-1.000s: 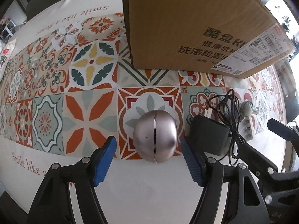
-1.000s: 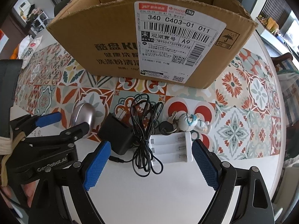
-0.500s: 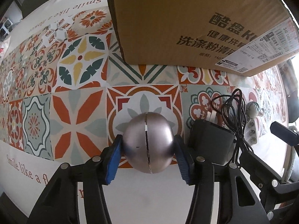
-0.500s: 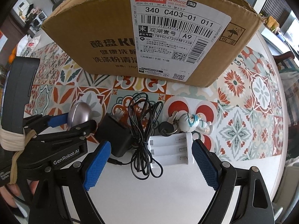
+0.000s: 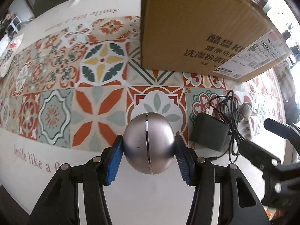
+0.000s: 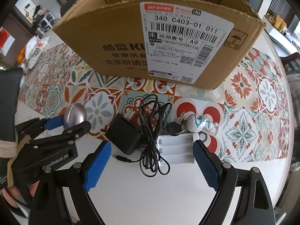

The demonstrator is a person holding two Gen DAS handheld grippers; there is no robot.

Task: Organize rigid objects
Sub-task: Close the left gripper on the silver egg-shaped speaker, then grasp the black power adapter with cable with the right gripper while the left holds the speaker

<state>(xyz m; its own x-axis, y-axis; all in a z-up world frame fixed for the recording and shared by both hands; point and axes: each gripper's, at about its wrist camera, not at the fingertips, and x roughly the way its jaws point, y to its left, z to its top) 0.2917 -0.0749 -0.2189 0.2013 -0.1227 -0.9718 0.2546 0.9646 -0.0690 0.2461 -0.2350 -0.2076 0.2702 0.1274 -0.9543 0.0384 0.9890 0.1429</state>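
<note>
The left gripper (image 5: 149, 156) has both blue pads (image 5: 114, 161) pressed against the sides of a silver metal ball (image 5: 148, 143), gripping it firmly. A thin seam runs down the middle of the ball. In the right wrist view the ball looks raised a little above the patterned tablecloth (image 5: 97, 116), though whether it has cleared the surface is hard to tell.

Ahead of the left gripper and slightly to its right stands an open cardboard box (image 5: 196, 28) with a white shipping label (image 6: 187, 43) on its near side.

Just to the right of the held ball lies a black power adapter (image 5: 208, 133), with its thin black cable (image 5: 228, 112) bundled loosely beside it.

The right gripper (image 6: 150, 163) has its blue pads spread wide apart, with nothing held. It hovers above the white edge of the table. Between its pads, on the surface, lie the lower loops of the cable and a white plastic battery holder (image 6: 176, 148), which sits just inside the right-hand pad.

Just beyond the battery holder lies a small white figurine keychain (image 6: 200, 123) with a black key fob (image 6: 173, 126) beside it.
</note>
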